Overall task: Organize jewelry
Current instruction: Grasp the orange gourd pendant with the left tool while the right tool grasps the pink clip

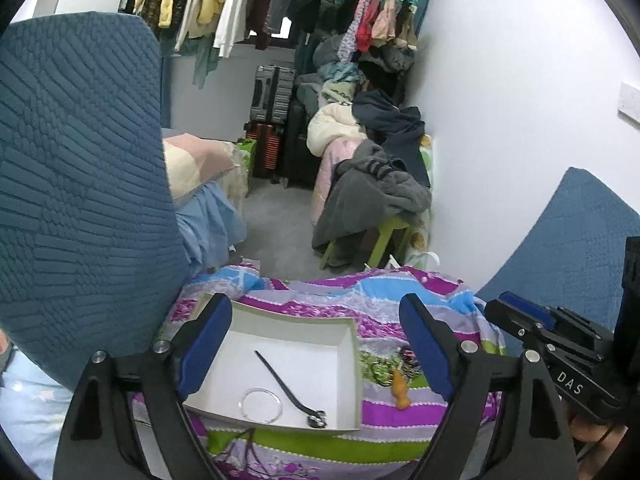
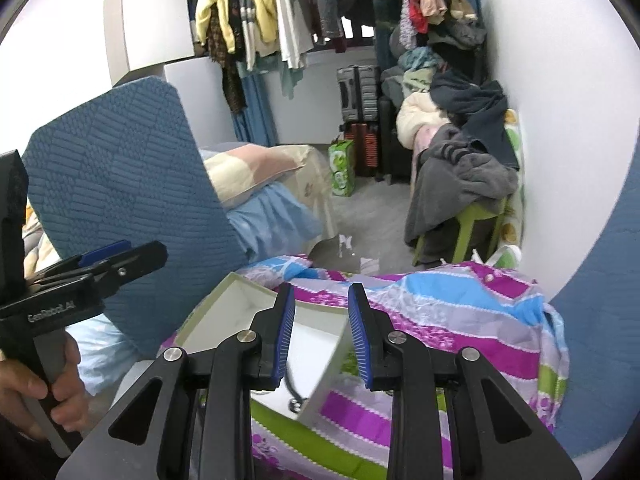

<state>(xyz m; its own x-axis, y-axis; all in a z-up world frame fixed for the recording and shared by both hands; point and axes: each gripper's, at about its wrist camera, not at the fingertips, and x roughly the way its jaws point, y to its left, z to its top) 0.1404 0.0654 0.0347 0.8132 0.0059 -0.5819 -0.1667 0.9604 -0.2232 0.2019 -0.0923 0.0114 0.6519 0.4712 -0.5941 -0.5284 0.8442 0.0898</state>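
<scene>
Already two pieces lie inside the shallow white cardboard box [image 1: 280,364] that sits on the striped purple, blue and green patterned bedspread [image 1: 400,296]: a thin clear bangle [image 1: 261,405] near the box's front edge, and a long black hair stick [image 1: 286,388] with a small metal ornament at its lower end, lying slantwise toward the front right corner. They rest loose on the box floor — set down to be kept together, it seems.

Outside the box, just beside its right wall, a small heap of jewelry [image 1: 404,372] waits on the bedspread: dark beaded pieces and an orange, gourd-shaped pendant [image 1: 400,394]. These look like the next items to sort.

The left gripper [image 1: 316,344] hangs above the box with its blue-padded jaws spread wide and nothing between them, so it carries nothing. The right gripper [image 2: 322,336] stands over the box's far right corner with its jaws partly apart; no piece is visible between the pads, and they press on nothing.

By my reading the task is partway done. The heap is tangled, so lifting one piece cleanly may drag others along.
</scene>
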